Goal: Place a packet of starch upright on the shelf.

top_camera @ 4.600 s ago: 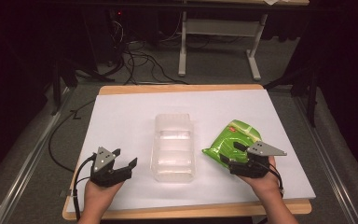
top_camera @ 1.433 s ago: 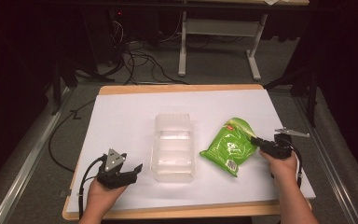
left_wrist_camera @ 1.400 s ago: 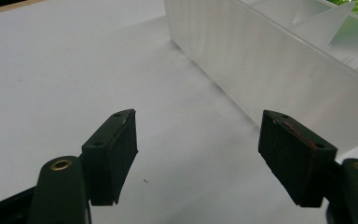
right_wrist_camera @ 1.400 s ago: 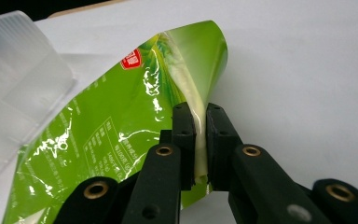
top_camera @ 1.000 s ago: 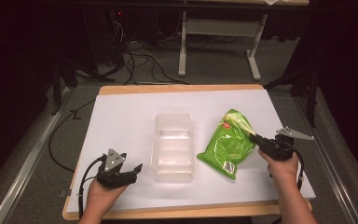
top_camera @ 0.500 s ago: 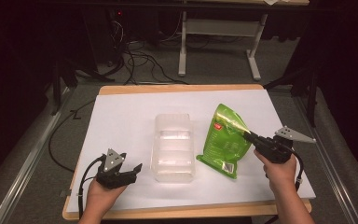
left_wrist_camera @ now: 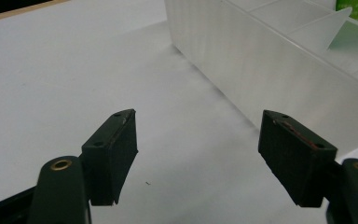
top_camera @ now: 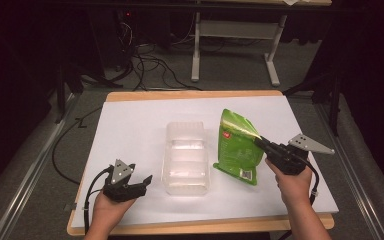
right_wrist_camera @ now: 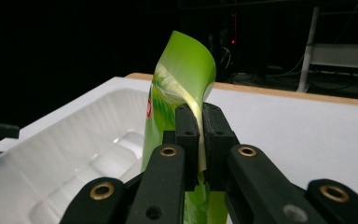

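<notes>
I pinch the green bag (top_camera: pixel 238 146) upright right of the clear tray (top_camera: pixel 186 158) with my right gripper (top_camera: pixel 261 144), left gripper (top_camera: pixel 141 183) spread wide at the tray's left

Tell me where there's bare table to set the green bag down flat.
The widest bare stretch lies left of the clear tray, between it and the table's left edge, ahead of the left gripper. The far strip beyond the tray is bare too. It is tighter at right, where the green bag hangs in the right gripper.
</notes>
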`<state>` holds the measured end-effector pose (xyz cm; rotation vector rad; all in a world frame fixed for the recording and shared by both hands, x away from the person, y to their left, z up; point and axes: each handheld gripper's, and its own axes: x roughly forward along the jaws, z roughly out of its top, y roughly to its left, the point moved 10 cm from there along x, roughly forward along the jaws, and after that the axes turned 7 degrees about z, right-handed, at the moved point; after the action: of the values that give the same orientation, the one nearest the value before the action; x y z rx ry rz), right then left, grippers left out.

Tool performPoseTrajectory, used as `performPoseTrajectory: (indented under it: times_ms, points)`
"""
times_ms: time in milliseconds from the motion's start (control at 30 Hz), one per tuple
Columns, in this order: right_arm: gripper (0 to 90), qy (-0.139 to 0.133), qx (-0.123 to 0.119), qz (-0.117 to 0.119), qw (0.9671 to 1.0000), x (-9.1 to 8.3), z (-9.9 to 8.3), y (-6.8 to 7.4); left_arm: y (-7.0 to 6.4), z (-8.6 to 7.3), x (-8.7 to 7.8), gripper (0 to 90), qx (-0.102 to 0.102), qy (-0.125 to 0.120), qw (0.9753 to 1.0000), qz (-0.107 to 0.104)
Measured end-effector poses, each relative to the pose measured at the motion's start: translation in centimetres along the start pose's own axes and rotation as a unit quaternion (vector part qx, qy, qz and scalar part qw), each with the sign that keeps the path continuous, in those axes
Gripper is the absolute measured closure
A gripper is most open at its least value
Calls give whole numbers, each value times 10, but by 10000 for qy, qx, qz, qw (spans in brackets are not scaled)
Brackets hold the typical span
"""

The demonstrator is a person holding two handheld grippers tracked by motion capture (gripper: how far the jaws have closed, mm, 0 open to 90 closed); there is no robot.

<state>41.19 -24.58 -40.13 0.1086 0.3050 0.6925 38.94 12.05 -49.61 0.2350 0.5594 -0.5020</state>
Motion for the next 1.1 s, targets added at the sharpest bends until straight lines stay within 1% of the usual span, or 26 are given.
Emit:
performPoseTrajectory:
  times_ms: [100,133,200,267,300,333,400,467,567,800,867,967,1100]
  points:
    - [874,-169,11,-44,9998,1,9,-1,0,0,0,287,4,4,10000,9]
    - [875,-214,-19,-97,9997,2,12,-2,0,0,0,287,11,4,10000,9]
    - [875,-221,-28,-129,9997,2,12,-2,0,0,1,287,20,0,10000,5]
    - [875,-293,10,-286,9992,3,13,-7,0,0,1,287,22,1,10000,8]
    - [875,-293,10,-286,9992,3,13,-7,0,0,1,287,22,-1,10000,6]
    - [873,-210,-73,-348,9991,2,9,-7,0,0,0,287,25,8,10000,10]
    - [873,-189,-58,-339,9992,2,7,-6,0,0,0,287,24,9,10000,13]
    - [868,-162,-68,-399,9990,-1,2,-7,0,0,0,287,11,-2,10000,7]
    - [864,-153,-66,-435,9989,-3,0,-7,-1,0,0,287,44,12,10000,6]
    - [841,-115,-172,-384,9990,-4,-4,-1,0,0,-1,287,39,7,10000,18]
    - [818,-119,-162,-409,9990,-6,-5,-2,0,-1,0,287,45,10,10000,21]
    - [810,-117,-128,-419,9990,-6,-7,-2,0,-1,0,287,51,16,10000,15]
    - [774,-47,-136,-421,9990,-7,-11,-1,-1,-1,0,287,74,39,10000,19]
